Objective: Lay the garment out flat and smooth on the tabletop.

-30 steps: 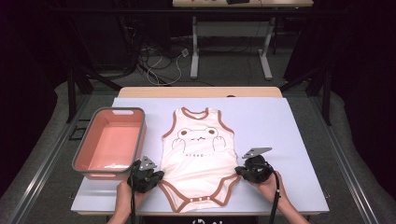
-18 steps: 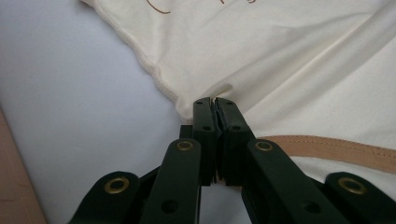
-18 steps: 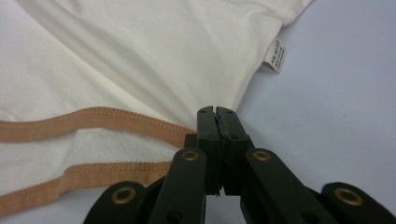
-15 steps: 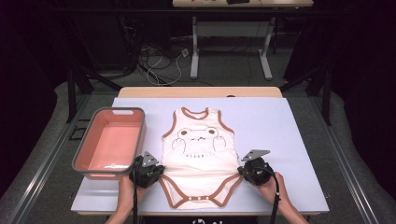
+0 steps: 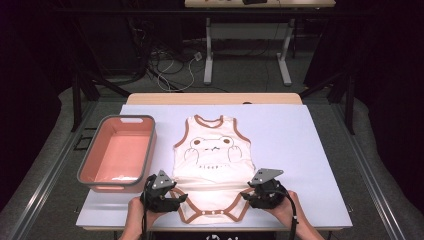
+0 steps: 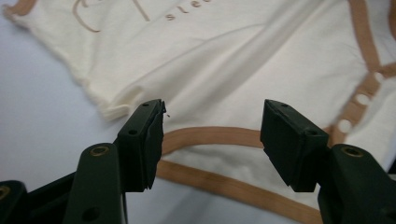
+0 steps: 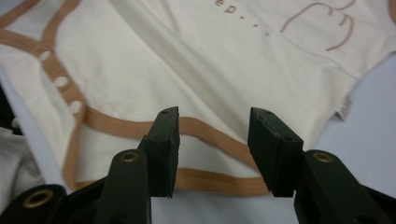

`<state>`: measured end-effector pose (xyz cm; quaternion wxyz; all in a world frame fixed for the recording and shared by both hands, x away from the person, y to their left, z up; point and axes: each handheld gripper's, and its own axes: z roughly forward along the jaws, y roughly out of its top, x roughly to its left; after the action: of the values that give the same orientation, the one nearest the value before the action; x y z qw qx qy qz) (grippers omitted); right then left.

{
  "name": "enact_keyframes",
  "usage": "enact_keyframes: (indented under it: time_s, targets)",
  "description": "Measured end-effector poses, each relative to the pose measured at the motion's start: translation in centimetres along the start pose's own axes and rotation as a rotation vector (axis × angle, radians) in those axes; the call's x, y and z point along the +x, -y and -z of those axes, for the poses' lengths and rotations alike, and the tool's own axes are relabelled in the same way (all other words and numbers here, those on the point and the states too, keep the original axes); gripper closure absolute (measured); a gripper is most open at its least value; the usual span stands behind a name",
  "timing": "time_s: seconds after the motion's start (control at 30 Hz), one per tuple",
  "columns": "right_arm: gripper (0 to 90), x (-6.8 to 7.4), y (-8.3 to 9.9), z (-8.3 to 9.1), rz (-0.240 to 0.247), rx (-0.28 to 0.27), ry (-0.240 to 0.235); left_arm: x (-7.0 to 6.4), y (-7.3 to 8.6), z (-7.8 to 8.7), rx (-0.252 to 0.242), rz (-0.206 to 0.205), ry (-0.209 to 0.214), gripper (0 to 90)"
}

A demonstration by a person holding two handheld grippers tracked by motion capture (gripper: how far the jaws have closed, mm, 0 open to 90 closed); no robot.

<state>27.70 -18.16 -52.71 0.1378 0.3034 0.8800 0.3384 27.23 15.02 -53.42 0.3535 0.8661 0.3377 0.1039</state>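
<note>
A cream sleeveless baby bodysuit with brown trim and a printed frog face [image 5: 212, 165] lies flat on the pale lilac bench [image 5: 295, 145], neck toward the far edge, snap flap toward the person. This garment is the landmark for all places below.

Left tool [image 5: 172, 197]: at the garment's near-left leg opening. In the left gripper view its jaws stand wide apart, with the curved brown leg trim [image 6: 210, 136] running between them and cloth lying under the gap. Nothing is clamped.

Right tool [image 5: 248, 194]: at the garment's near-right leg opening, jaws moderately apart. In the right gripper view the brown trim band [image 7: 210, 133] crosses the gap; whether the pads touch the cloth cannot be told.

A shallow crease crosses the garment between the two tools, below the printed lettering.

A salmon-pink rectangular plastic tub with a grey rim [image 5: 87, 165] sits just left of the garment, apart from it, and near the left tool.

Right of the garment the bench surface is bare to its edge; beyond the neck a strip of bare surface remains. On the near side, the snap flap lies close to the bench edge.
</note>
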Motion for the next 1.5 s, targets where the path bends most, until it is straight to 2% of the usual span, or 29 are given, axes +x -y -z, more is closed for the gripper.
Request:
enact_keyframes:
  time_s: [0.1, 0.17, 0.23, 0.4, 0.57, 0.7, 0.8, 0.93, 1.0, 1.13, 1.27, 1.4, 1.43, 1.47, 1.5]
  targets:
    - [55.2, 1.2, -0.2, -0.3, 0.023, 0.011, -0.035, -1.1, -0.2, -0.4, 0.020, -0.039, 0.045, 41.9]
    - [56.5, 1.8, -0.2, -0.6, 0.026, 0.012, -0.069, -1.6, -0.2, -0.7, 0.025, -0.052, 0.092, 43.6]
    - [57.4, 2.4, -0.2, -1.0, 0.035, 0.019, -0.099, -2.1, -0.2, -1.0, 0.033, -0.066, 0.114, 45.3]
    - [62.4, 3.6, -0.3, -1.6, 0.050, 0.031, -0.173, -2.7, -0.2, -1.5, 0.047, -0.101, 0.188, 53.8]
    - [67.8, 4.5, -0.3, -2.2, 0.065, 0.053, -0.213, -3.3, -0.1, -2.1, 0.071, -0.131, 0.239, 58.9]
    - [70.7, 4.8, -0.3, -2.6, 0.064, 0.063, -0.228, -3.6, 0.0, -2.4, 0.084, -0.150, 0.245, 63.0]
    - [77.0, 5.0, -0.2, -2.8, 0.076, 0.086, -0.223, -3.8, 0.1, -2.4, 0.084, -0.170, 0.249, 69.8]
    - [87.5, 5.1, -0.1, -2.9, 0.074, 0.083, -0.238, -4.0, 0.3, -2.4, 0.101, -0.194, 0.262, 81.3]
    - [88.9, 5.2, -0.1, -2.8, 0.078, 0.085, -0.246, -4.0, 0.3, -2.4, 0.097, -0.198, 0.270, 85.3]
    - [89.3, 5.2, 0.0, -2.7, 0.081, 0.101, -0.268, -4.0, 0.4, -2.3, 0.102, -0.202, 0.281, 88.6]
    - [89.3, 5.4, 0.0, -2.4, 0.067, 0.115, -0.321, -3.9, 0.7, -1.9, 0.115, -0.211, 0.306, 88.9]
    - [88.9, 5.8, 0.1, -2.2, 0.075, 0.113, -0.367, -3.7, 0.8, -1.7, 0.121, -0.217, 0.336, 88.7]
    - [87.0, 5.9, 0.1, -2.2, 0.084, 0.115, -0.372, -3.7, 0.8, -1.7, 0.125, -0.220, 0.338, 88.4]
    - [81.5, 5.8, 0.0, -2.1, 0.086, 0.128, -0.378, -3.7, 0.8, -1.7, 0.127, -0.215, 0.337, 87.4]
    - [76.2, 5.6, 0.0, -2.1, 0.087, 0.114, -0.382, -3.6, 0.7, -1.6, 0.126, -0.212, 0.337, 85.4]
